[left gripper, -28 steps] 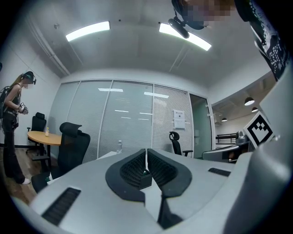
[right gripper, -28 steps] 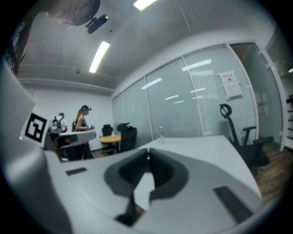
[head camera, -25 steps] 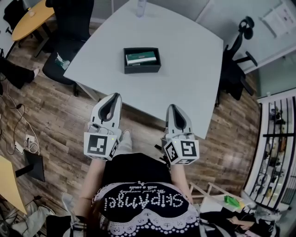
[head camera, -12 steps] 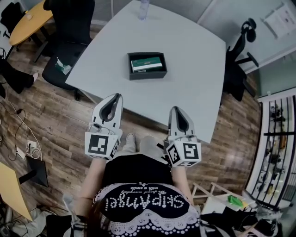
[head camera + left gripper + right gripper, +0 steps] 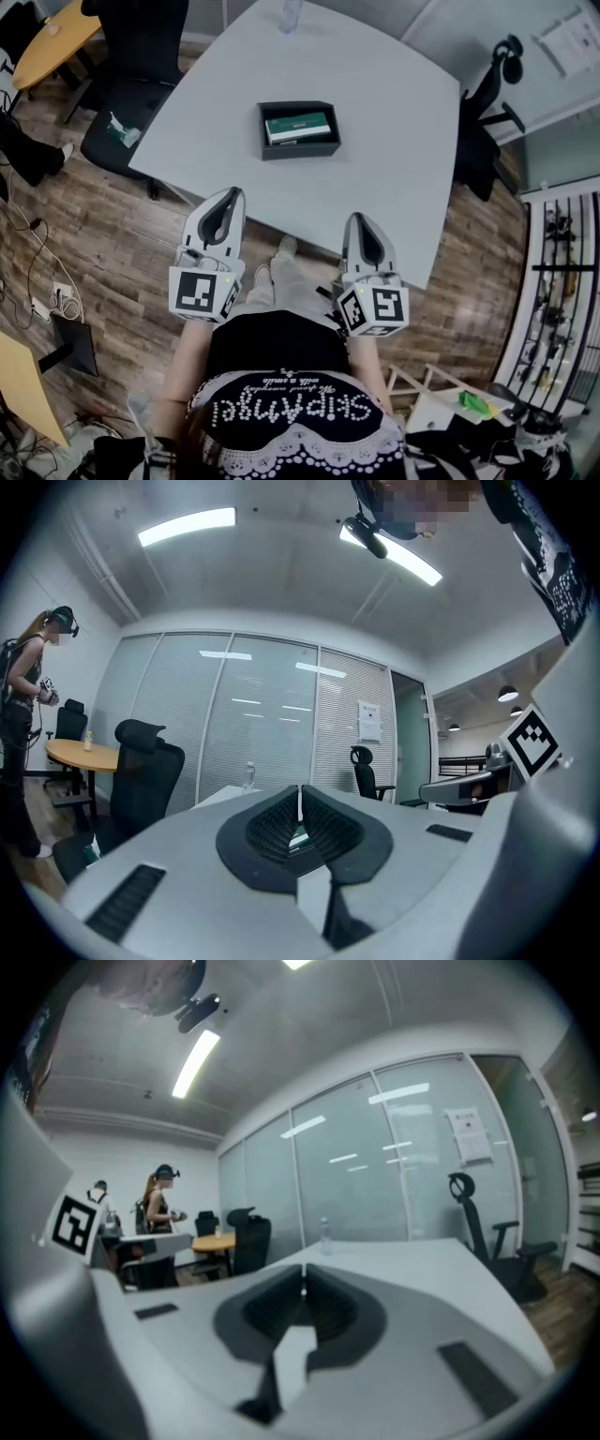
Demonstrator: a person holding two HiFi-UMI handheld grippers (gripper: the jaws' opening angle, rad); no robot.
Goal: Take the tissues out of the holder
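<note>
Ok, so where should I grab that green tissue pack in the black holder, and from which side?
Probably from straight above, jaws spanning its short width. The green tissue pack lies flat inside the black holder, whose walls block any sideways approach; only its top is exposed.

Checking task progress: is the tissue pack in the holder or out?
In. The green tissue pack lies inside the black holder on the table; left gripper and right gripper are shut, empty, apart from it.

Left gripper (image 5: 300,799), jaws pressed together, black office chair (image 5: 145,771), glass partition (image 5: 253,714)
</note>
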